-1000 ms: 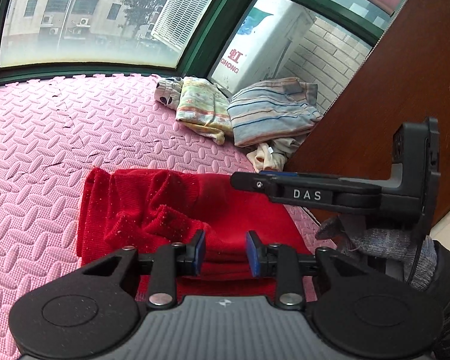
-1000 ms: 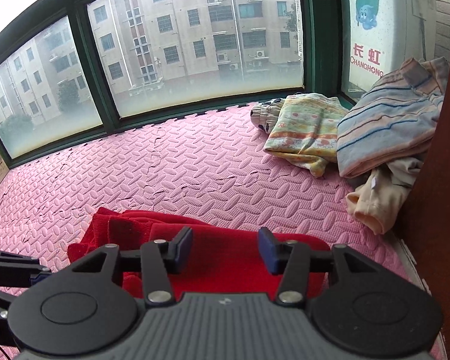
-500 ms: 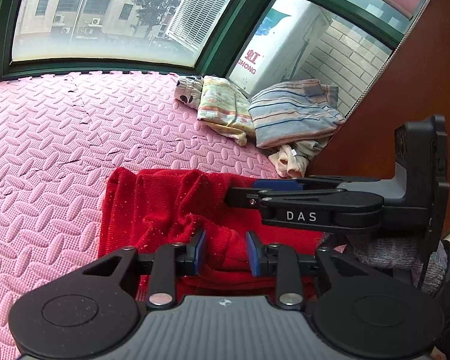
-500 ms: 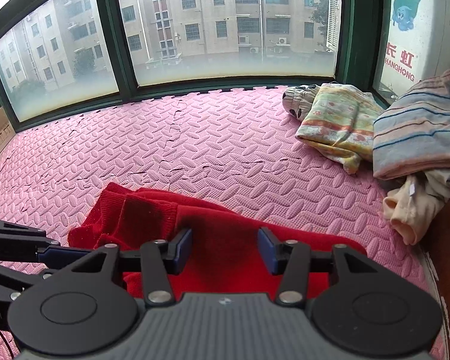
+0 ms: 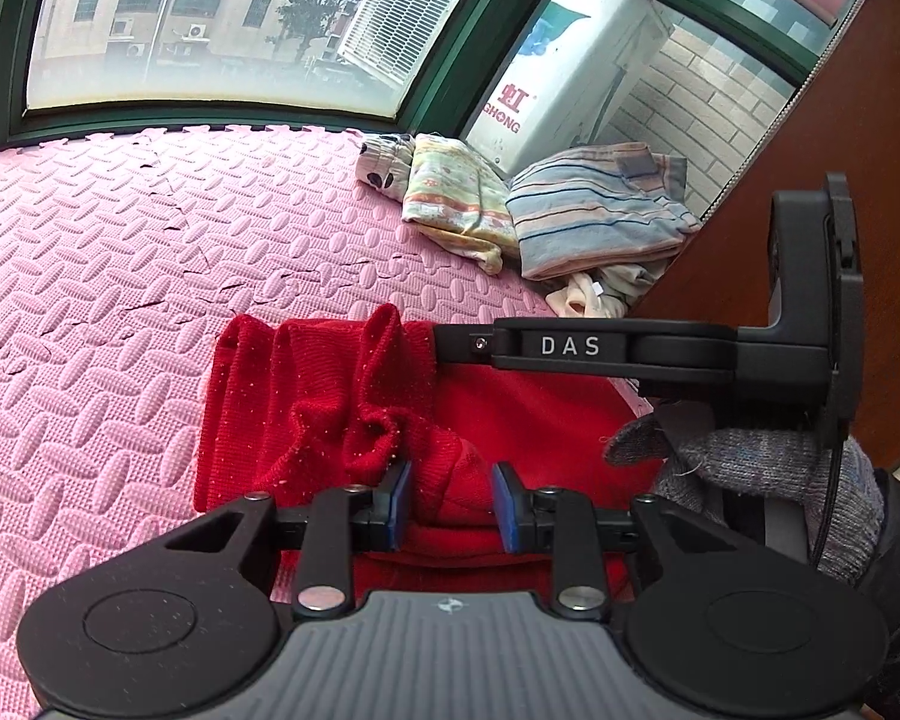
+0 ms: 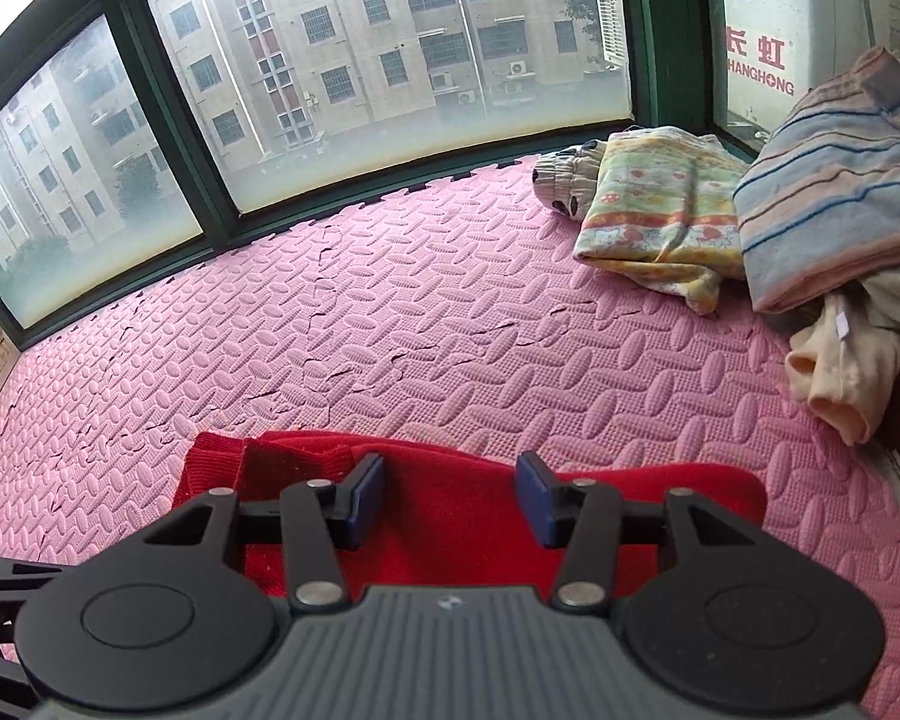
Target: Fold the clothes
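A red knit sweater point(image 5: 306, 402) lies partly folded and bunched on the pink foam mat point(image 5: 90, 276). My left gripper point(image 5: 450, 507) is open, its blue pads on either side of a raised fold of the sweater without pinching it. My right gripper point(image 6: 450, 507) is open and empty, low over the flat red sweater point(image 6: 462, 522). In the left wrist view the right gripper's black arm marked DAS point(image 5: 570, 348) reaches in from the right, its tip hidden behind an upright fold of the sweater.
A pile of other clothes sits at the far right by the window: a flowered piece point(image 6: 654, 210), a striped shirt point(image 6: 834, 198) and a cream garment point(image 6: 846, 360). A brown wooden wall point(image 5: 810, 192) stands on the right. Green-framed windows point(image 6: 168, 120) line the far edge.
The left gripper's jaws have opened a little wider around the red fold. The right gripper has slid left over the sweater, pushing a fold upright. Both views have moved closer to the sweater.
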The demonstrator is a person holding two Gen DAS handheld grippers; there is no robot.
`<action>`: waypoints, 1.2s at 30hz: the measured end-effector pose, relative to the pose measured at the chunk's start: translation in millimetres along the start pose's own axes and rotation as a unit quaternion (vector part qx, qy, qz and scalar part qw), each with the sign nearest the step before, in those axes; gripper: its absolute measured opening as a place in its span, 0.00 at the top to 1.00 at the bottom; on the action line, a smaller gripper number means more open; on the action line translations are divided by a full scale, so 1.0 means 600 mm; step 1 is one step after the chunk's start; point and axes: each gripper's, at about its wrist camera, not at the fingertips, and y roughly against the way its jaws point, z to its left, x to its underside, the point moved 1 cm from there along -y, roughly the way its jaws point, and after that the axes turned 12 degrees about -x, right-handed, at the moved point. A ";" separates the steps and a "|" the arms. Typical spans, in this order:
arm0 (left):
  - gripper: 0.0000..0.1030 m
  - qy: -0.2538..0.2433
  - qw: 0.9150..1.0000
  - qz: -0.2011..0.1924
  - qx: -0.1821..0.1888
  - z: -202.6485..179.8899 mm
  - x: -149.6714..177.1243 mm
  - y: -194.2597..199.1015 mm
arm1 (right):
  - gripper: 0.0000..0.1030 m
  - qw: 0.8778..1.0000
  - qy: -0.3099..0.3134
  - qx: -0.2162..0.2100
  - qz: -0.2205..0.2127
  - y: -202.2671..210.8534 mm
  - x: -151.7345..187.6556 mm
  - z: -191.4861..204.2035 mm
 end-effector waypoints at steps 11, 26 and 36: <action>0.66 0.006 1.000 0.006 0.000 0.001 -0.001 0.004 | 0.47 1.000 -0.001 0.002 -0.007 0.018 -0.001 0.005; 0.45 -0.001 1.000 0.002 -0.022 -0.001 0.010 0.045 | 0.35 0.997 0.040 0.060 -0.012 0.131 0.063 0.014; 0.30 0.010 0.998 -0.007 -0.061 0.021 0.028 0.084 | 0.35 0.994 0.032 0.102 -0.022 0.142 0.141 0.015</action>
